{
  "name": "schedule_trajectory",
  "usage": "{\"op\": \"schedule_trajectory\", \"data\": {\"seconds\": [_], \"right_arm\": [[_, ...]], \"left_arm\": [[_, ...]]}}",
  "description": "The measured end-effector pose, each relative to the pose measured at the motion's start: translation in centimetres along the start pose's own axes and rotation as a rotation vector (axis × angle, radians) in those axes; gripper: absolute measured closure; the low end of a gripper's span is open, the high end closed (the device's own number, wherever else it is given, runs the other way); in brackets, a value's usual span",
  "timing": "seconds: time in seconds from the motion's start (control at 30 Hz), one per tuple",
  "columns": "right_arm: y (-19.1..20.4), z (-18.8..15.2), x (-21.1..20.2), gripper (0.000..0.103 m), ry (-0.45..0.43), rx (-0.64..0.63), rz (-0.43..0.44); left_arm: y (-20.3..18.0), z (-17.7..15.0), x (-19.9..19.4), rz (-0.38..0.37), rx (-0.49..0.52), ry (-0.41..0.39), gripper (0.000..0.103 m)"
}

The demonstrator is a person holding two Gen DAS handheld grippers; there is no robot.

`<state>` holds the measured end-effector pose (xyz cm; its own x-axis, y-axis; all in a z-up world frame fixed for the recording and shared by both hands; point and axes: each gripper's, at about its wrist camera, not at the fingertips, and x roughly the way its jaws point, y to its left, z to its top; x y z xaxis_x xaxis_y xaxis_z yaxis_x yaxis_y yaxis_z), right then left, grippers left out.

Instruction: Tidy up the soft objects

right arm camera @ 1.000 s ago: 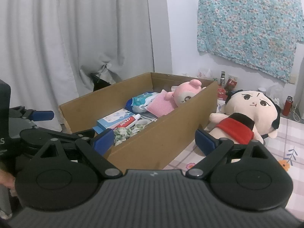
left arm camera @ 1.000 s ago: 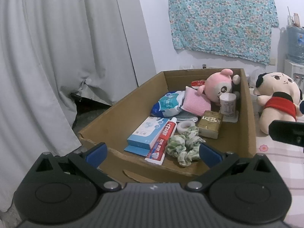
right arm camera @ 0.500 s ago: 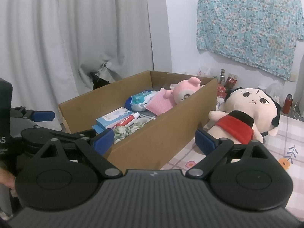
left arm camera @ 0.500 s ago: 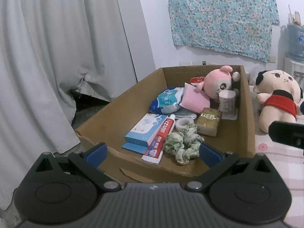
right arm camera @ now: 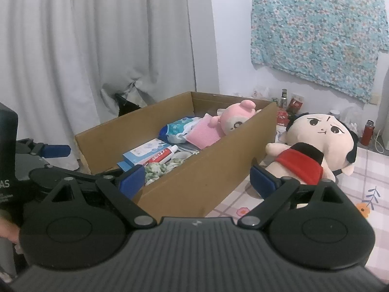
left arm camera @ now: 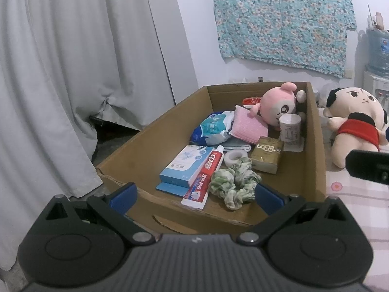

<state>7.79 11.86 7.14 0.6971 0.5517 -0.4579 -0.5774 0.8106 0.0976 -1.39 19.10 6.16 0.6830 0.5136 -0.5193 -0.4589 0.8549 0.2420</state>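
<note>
Cardboard box (left arm camera: 136, 155), long and open-topped, sits on the floor against a grey curtain (left arm camera: 60, 73).

Left tongs (left arm camera: 195, 193): spread wide, empty, hovering at the near end of the box. Right tongs (right arm camera: 197, 178): also spread wide, empty, over the box's right wall.

Box contents, near to far:
- Green-and-white scrunchie (left arm camera: 233, 182), just beside a red toothpaste tube (left arm camera: 205, 177) with large white Chinese characters.
- Light-blue flat carton (left arm camera: 186, 165) on the tube's left, touching it; its print is too small to read.
- White tape roll (left arm camera: 234, 157).
- Gold-brown pack (left arm camera: 266, 154), label starts "LC"; the rest is unreadable.
- Blue-and-white soft packet (left arm camera: 214, 129), pink pad (left arm camera: 248, 127) leaning on it.
- Pale cylindrical cup (left arm camera: 289, 127) with fine print, unreadable.
- Pink plush toy (left arm camera: 277, 105) at the far end.

Outside, right of the box: large cream doll plush (right arm camera: 321, 146) with black hair and a red bib, lying on a pink checked floral mat (right arm camera: 364, 194).

Teal floral cloth (left arm camera: 282, 17) hangs on the wall.
</note>
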Motion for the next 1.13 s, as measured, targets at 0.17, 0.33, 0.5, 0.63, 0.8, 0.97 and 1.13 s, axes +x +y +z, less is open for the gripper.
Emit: {"op": "schedule_trajectory", "data": {"seconds": [0.17,0.33,0.5,0.63,0.8,0.97,1.13], "right_arm": [[-0.05,-0.02,0.02,0.009,0.002,-0.002,-0.002],[0.01,0.02,0.03,0.008,0.0,-0.009,0.0],[-0.03,0.01,0.06,0.008,0.002,-0.006,0.002],[0.01,0.0,0.06,0.008,-0.001,-0.005,-0.002],[0.11,-0.03,0.19,0.008,0.002,-0.009,0.001],[0.22,-0.12,0.25,0.007,0.006,-0.012,0.003],[0.24,-0.15,0.25,0.007,0.006,-0.01,0.0]], "left_arm": [[-0.04,-0.06,-0.03,0.004,-0.001,-0.002,0.0],[-0.09,-0.08,-0.06,0.003,0.0,0.001,0.0],[-0.05,-0.04,-0.02,0.004,0.001,-0.001,0.0],[-0.06,-0.04,-0.04,0.003,0.001,-0.001,0.0],[-0.02,-0.02,-0.03,0.003,0.002,-0.002,0.0],[0.01,0.06,-0.02,0.003,0.0,-0.002,0.0],[0.08,0.15,-0.02,0.002,0.0,-0.002,0.0]]}}
